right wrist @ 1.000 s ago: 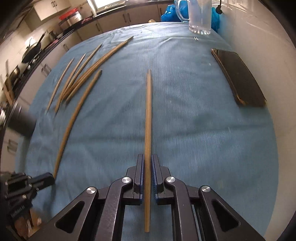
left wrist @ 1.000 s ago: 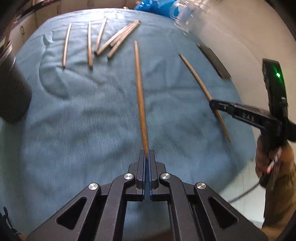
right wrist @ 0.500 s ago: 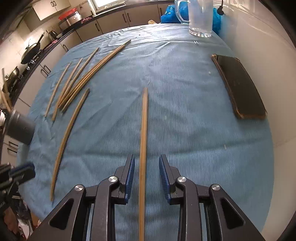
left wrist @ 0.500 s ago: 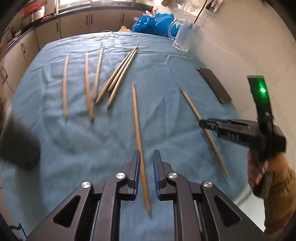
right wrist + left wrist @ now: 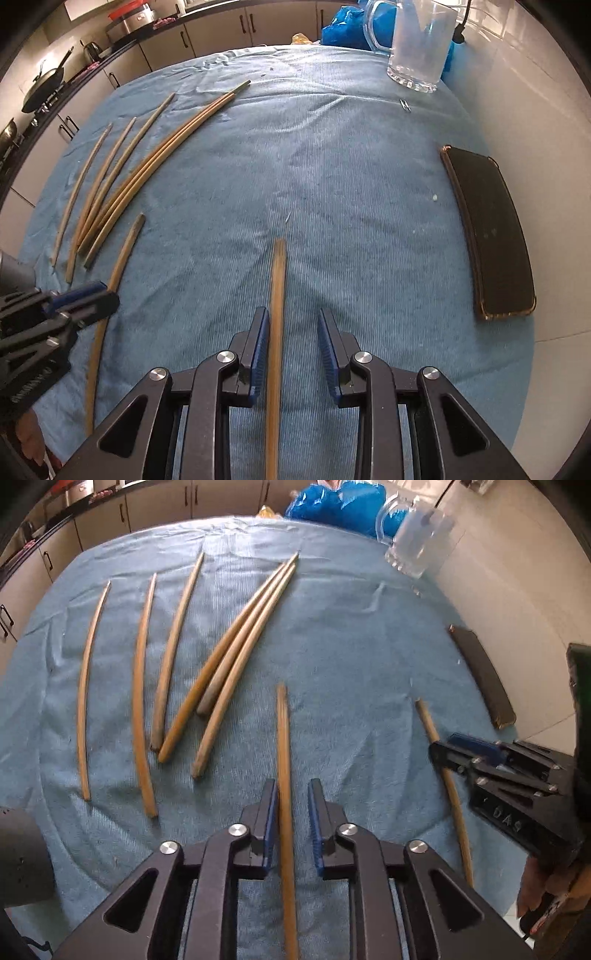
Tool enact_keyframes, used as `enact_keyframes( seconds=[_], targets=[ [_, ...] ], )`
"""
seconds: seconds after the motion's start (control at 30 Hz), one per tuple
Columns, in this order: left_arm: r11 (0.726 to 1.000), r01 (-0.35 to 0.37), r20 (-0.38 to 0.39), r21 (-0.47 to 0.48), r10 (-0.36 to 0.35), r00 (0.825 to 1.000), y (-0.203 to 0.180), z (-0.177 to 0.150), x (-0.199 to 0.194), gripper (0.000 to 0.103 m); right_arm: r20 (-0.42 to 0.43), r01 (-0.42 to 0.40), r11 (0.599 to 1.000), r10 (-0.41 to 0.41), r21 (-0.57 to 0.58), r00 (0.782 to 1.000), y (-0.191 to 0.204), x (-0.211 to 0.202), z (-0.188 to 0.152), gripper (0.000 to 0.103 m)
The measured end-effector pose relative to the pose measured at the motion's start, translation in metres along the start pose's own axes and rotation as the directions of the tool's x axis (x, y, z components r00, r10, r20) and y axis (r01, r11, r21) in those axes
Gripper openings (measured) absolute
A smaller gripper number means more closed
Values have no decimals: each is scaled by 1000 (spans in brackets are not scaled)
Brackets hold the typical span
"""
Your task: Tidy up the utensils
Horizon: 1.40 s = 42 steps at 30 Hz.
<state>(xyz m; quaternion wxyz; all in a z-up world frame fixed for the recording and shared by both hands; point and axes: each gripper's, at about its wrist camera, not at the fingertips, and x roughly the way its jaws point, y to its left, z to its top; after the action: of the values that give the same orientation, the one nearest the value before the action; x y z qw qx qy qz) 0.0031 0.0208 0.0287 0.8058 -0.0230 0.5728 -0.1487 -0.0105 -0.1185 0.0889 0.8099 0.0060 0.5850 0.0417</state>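
L gripper (image 5: 291, 801) over the blue-clothed table (image 5: 351, 646), jaws a little apart and opening, pads not pressing the chopstick (image 5: 282, 738) that lies between them. That stick's long axis runs straight away from the jaws, near to far, near end passing under the gripper body.

R gripper (image 5: 291, 328): jaws part open, wider gap than the L. Its own chopstick (image 5: 277, 280) lies between them, hugging the left pad, not clamped; same near-to-far axis.

So both sticks lie loose on the cloth, each lined up with its gripper, side by side, apart. Rest of the chopsticks (image 5: 236, 646) fan out far left, nearer the L hand, mostly pointing far-right. Glass mug (image 5: 417, 44) far right; phone (image 5: 487, 229) at right edge, nearer the R hand.

Prob next: fetch from the far-left group, a L-hand job, jaws turned to straddle the slanted axis.
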Motion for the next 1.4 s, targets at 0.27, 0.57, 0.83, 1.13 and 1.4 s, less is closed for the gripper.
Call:
enact_keyframes(
  seconds=[0.27,0.57,0.83,1.13,1.4],
  targets=[
    [999,2,-10,48,-1,1000,-15,14,9,33,6,30,999,-30,-25,1000,8,0,-2,11],
    [999,23,104,27,-26,994,-16,-18,-28,6,100,-55,998,52,32,994,2,-18,-18,7],
    [988,143,316,62,-155,936,-4,-79,-130,6,313,-156,988,147,1,938,16,-85,-50,7],
    [985,163,565,-62,-100,819,69,-106,-242,6,488,-320,945,310,-66,816,70,-152,-48,8],
    [973,76,724,-219,110,681,145,-87,-302,6,593,-503,853,479,-141,647,157,-188,9,8]
  ],
)
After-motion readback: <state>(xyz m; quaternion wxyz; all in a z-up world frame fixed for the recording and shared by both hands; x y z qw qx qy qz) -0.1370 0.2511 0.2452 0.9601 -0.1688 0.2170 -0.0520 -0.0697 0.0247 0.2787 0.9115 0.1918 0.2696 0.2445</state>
